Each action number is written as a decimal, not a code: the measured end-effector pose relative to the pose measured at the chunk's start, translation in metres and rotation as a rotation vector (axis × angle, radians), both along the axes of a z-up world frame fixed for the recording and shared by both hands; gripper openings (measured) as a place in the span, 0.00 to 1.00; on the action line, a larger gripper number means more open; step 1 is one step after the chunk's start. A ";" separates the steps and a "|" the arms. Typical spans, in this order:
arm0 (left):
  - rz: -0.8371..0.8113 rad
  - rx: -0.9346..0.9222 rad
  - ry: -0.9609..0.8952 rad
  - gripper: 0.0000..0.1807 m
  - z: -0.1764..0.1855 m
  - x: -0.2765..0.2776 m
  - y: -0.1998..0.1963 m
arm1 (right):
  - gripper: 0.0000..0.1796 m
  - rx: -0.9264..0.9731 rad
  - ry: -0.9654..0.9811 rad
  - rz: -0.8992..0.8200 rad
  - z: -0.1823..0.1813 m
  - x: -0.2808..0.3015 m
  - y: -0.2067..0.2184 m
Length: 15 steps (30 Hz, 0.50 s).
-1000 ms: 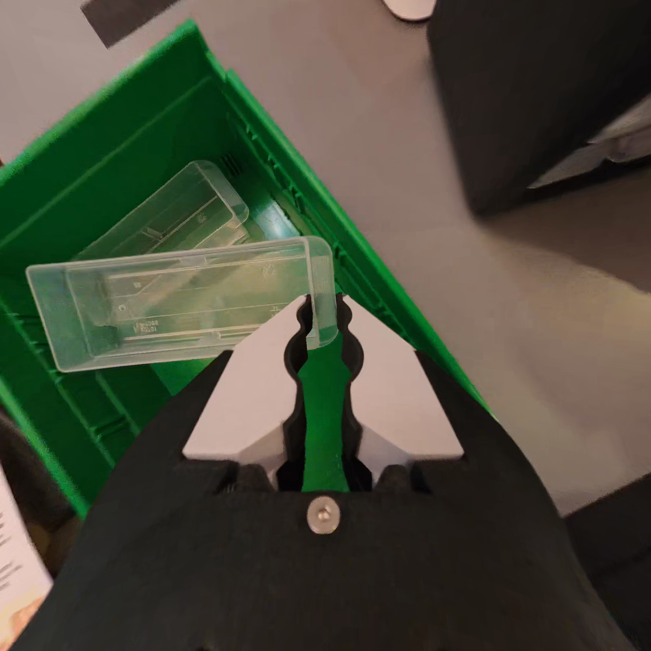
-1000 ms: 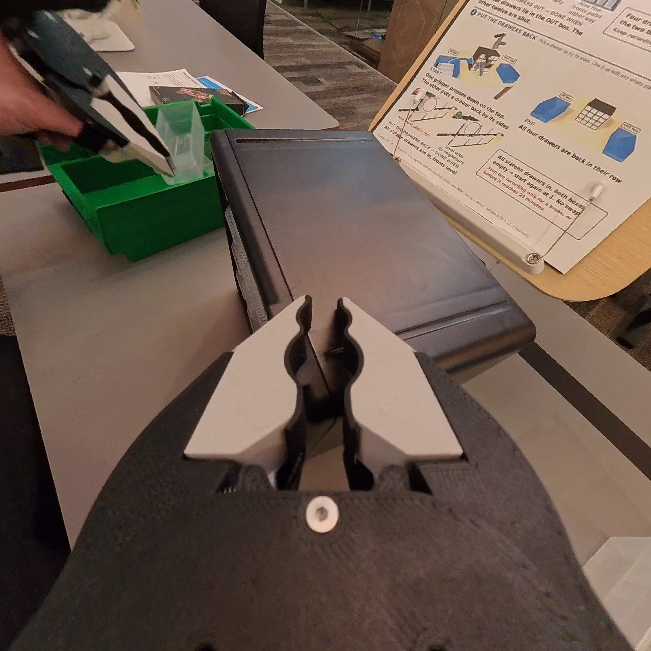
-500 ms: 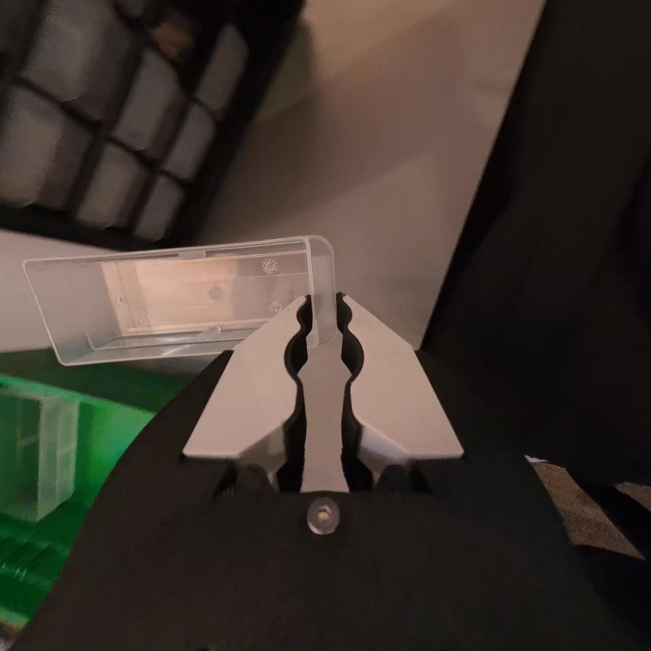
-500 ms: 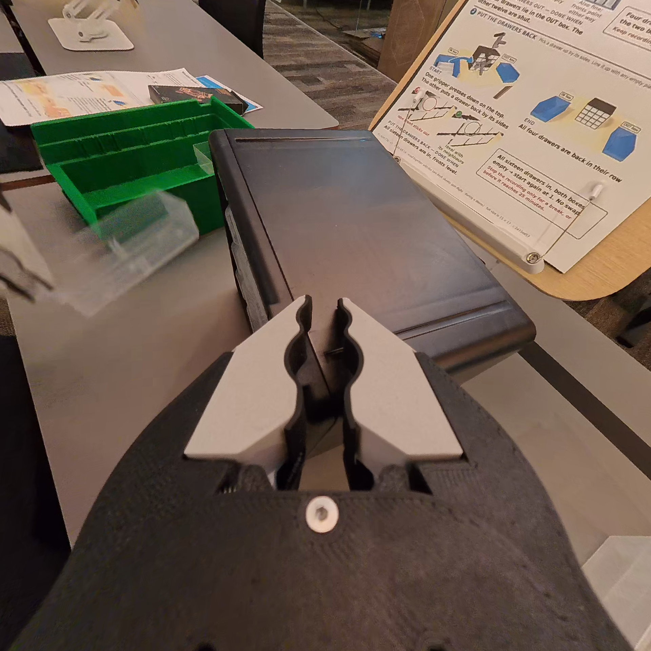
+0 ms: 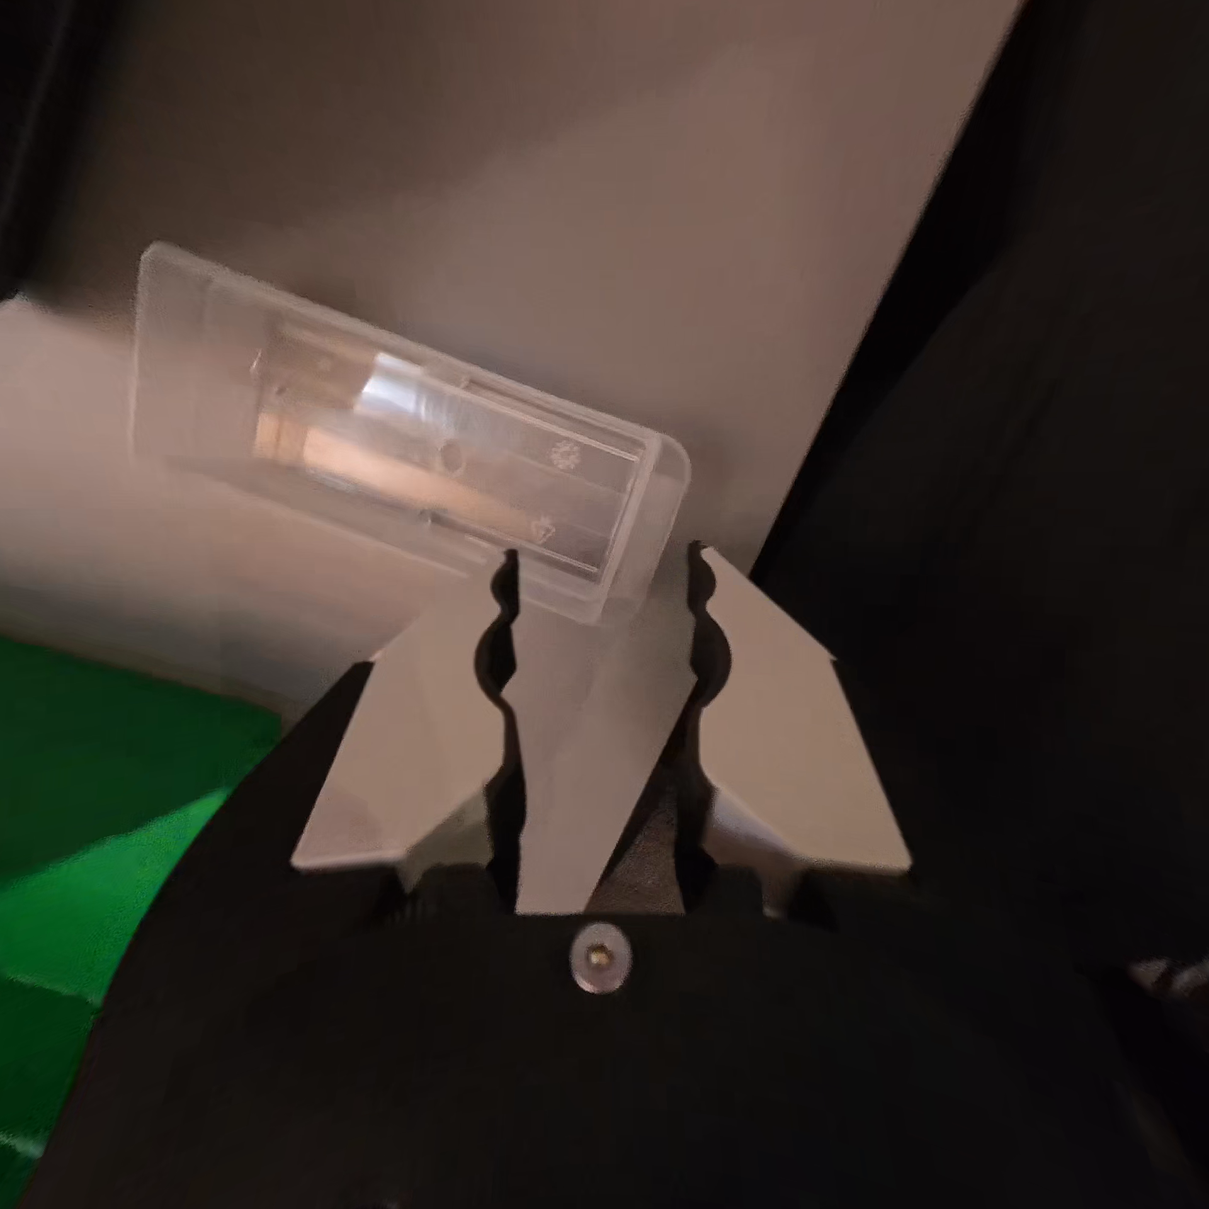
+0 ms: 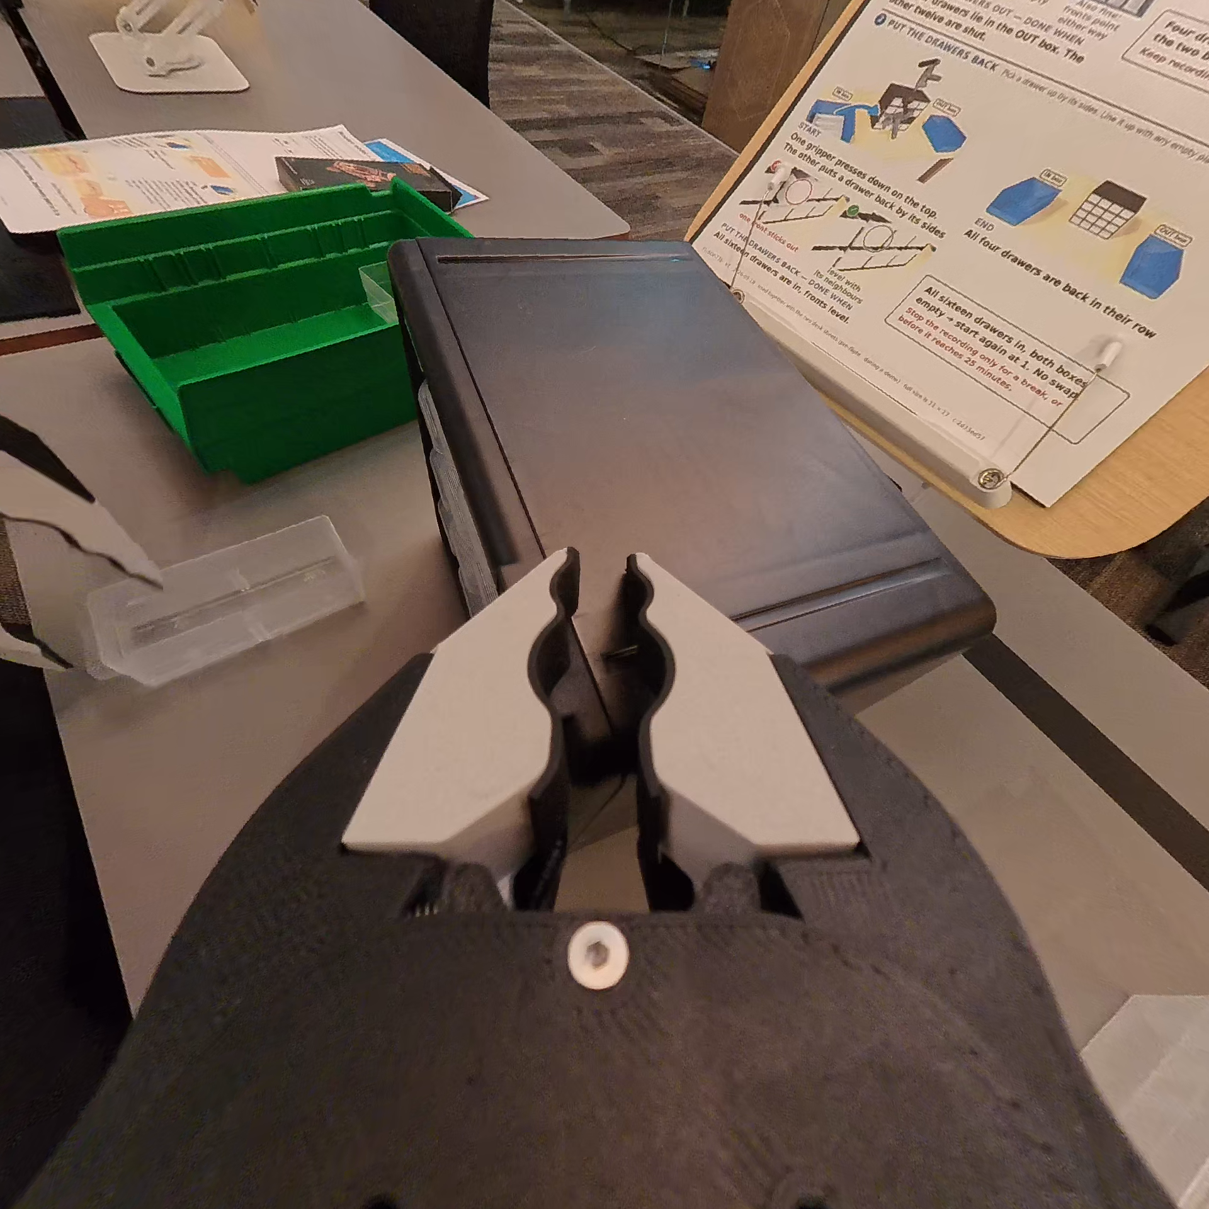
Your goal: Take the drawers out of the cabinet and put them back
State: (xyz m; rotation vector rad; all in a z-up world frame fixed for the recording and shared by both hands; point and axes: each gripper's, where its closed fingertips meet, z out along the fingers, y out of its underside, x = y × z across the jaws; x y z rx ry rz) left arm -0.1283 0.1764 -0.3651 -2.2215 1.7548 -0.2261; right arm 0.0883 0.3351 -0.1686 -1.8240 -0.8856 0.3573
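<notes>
One drawer [image 5: 419,451] ahead of left tongs [image 5: 605,562].

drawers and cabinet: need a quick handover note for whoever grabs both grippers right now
Left gripper: open, tips either side of one end of a clear drawer that lies on the table.
Right gripper: shut, empty, at the cabinet's near top corner.
Green bin: at least one more drawer inside.
Left to do: probably regrip the table drawer, slide it into the cabinet, then the bin's.
</notes>
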 end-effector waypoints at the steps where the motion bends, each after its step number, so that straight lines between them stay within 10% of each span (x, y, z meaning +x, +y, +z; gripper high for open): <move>1: 0.070 0.021 -0.020 0.35 0.002 -0.002 0.004 | 0.07 0.001 0.000 0.000 0.000 0.000 0.000; 8: 0.638 0.034 -0.241 0.72 0.007 0.003 0.029 | 0.07 0.000 0.000 0.000 0.000 0.000 0.000; 15: 0.557 0.015 -0.031 0.72 -0.021 -0.016 0.048 | 0.07 0.003 -0.002 0.000 0.000 0.000 0.000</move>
